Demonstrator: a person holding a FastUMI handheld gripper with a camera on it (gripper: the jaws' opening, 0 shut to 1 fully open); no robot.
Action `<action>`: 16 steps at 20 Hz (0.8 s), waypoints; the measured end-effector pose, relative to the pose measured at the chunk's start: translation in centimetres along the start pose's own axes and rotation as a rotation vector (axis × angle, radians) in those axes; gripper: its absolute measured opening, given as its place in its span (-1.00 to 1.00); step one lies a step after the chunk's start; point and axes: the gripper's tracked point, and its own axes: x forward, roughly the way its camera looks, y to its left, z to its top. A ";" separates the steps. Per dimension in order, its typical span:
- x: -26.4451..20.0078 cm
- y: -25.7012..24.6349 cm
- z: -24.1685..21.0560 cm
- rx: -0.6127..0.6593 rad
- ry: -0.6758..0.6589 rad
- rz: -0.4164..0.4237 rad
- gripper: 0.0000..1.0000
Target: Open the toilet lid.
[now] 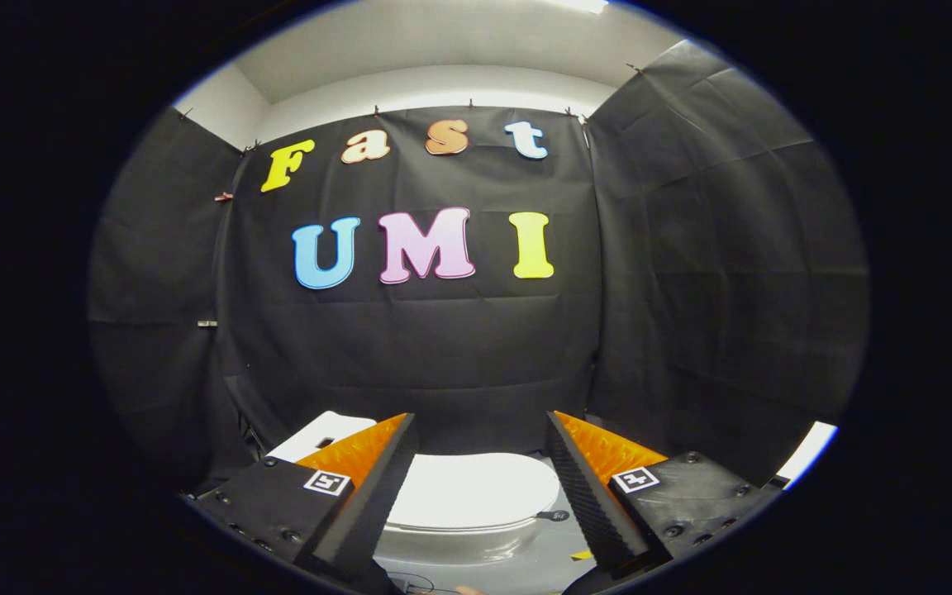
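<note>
the grey floor (554,549) carries the white toilet (451,541), its lid (472,489) down, with a small dark object (557,516) just beside its rim.

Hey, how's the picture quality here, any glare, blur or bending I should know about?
Gripper view: fisheye bends the booth walls into curves; the closed white toilet lid is bright, nearly washed out; the open tool is sharp, its ribbed fingers crisp; ceiling light glares above; the black cloth stays dim.
</note>
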 end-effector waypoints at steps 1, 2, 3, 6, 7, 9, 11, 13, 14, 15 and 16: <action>0.5 -0.4 -0.4 0.009 0.011 -0.007 0.98; 1.0 -0.9 -0.9 0.020 0.022 -0.015 0.98; 1.7 -1.4 -1.4 0.031 0.033 -0.020 0.98; 3.5 -2.9 -3.1 0.072 0.070 -0.036 0.98; 4.0 -3.5 -3.6 0.089 0.083 -0.041 0.98; 5.4 -5.0 -4.7 0.124 0.103 -0.062 0.97; 6.7 -6.5 -5.6 0.158 0.112 -0.086 0.97; 7.8 -7.9 -6.7 0.193 0.124 -0.105 0.97; 8.5 -8.6 -7.4 0.216 0.134 -0.113 0.97; 9.1 -9.4 -8.1 0.241 0.147 -0.122 0.97; 9.6 -10.1 -8.9 0.268 0.160 -0.130 0.97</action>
